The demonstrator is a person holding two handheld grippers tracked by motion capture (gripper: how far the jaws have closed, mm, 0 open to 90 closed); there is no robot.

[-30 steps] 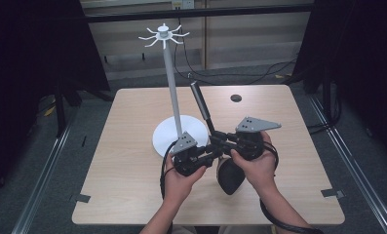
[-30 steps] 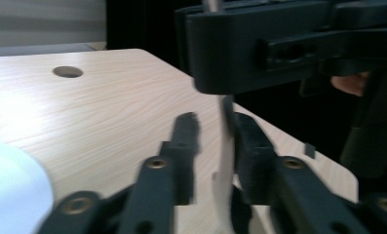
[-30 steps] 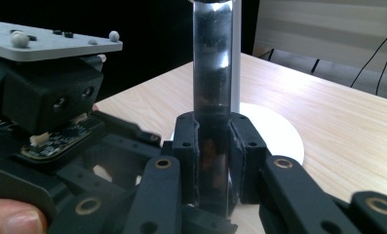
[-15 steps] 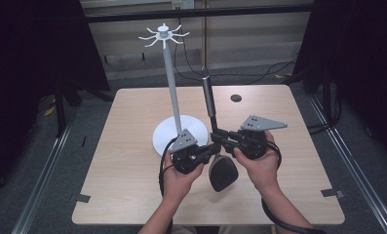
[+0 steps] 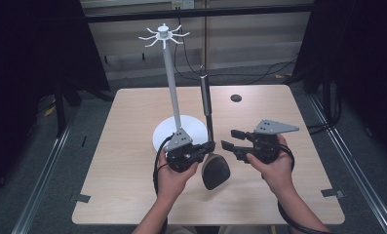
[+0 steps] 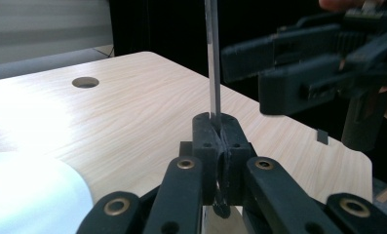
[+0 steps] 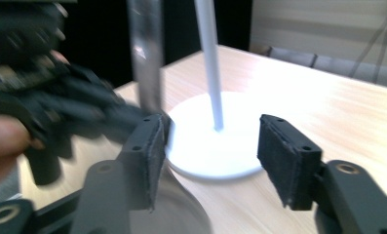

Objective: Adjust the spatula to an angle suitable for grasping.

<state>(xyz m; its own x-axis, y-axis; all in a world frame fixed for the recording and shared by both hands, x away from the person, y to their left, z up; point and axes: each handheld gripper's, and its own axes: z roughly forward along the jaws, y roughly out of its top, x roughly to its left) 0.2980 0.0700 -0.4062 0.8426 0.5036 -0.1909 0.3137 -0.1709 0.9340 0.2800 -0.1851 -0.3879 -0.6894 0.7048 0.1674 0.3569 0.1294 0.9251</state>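
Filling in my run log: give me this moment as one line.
left claw: shut on spatula stem | right claw: jaws just opening, nothing gripped | spatula upright beside stand

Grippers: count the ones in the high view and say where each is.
2. The left gripper sits in front of the white stand's base, shut on the spatula's thin shaft. The right gripper is just right of that shaft, jaws apart, having just opened, nothing between them.

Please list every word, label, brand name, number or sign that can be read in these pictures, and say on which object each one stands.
There are none: no writing shows on the spatula, the white stand, the table, the left gripper or the right gripper.
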